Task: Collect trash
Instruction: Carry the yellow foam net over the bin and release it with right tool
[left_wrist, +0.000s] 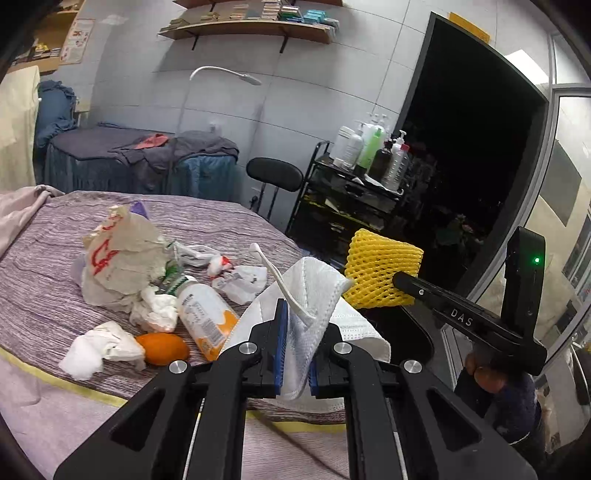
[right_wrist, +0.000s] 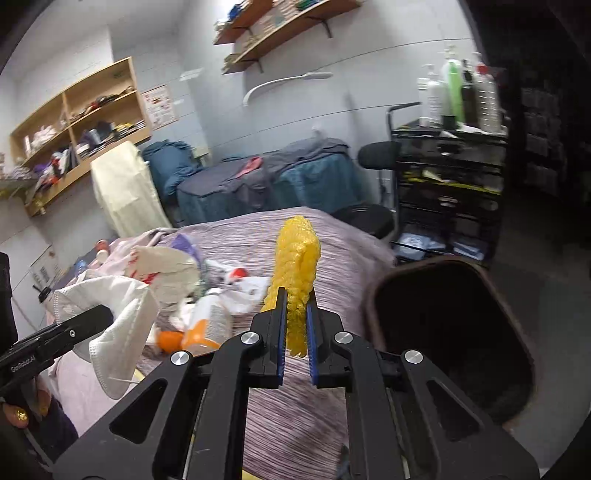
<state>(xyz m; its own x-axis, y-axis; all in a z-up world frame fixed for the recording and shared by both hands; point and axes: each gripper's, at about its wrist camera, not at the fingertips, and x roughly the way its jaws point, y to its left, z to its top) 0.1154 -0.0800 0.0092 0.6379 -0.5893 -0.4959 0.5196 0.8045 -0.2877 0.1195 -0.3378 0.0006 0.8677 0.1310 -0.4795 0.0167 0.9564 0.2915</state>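
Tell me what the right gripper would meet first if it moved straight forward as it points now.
Probably the striped purple bed cover. The right gripper, shut on the yellow foam net, points over the bed; the dark trash bin lies off to its right. Depth is unclear.

The left gripper (left_wrist: 295, 343) pinches a white face mask (left_wrist: 314, 295) between its blue pads, above the bed edge. To its right, the right gripper (left_wrist: 397, 278) holds a yellow foam net (left_wrist: 380, 266). On the striped bedcover (left_wrist: 44, 302) lie crumpled tissues (left_wrist: 99, 349), an orange (left_wrist: 162, 348) and a bottle (left_wrist: 203, 314).
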